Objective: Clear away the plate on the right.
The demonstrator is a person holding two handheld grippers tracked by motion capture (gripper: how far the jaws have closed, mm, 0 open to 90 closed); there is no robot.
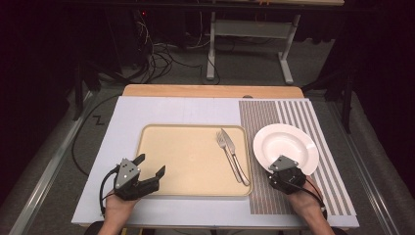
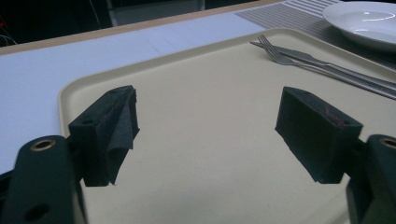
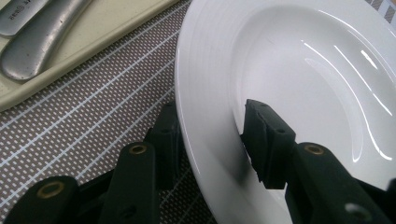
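Right gripper (image 3: 210, 140) straddles the plate (image 3: 289, 70) rim at the placemat's (image 1: 288, 196) near edge, jaws apart, seemingly not yet pressing

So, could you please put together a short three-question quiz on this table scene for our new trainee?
1. True or false: the right gripper has its jaws either side of the rim of the round white ceramic plate.
2. What lies on the beige rectangular plastic tray?
A. a metal spoon
B. a metal fork and knife
C. a glass
3. Fill in: the plate sits on the brown-and-white striped ____.

Key
1. True; one jaw is under the rim, the other above it.
2. B; the metal fork and knife lie side by side near the tray's right edge.
3. Placemat.
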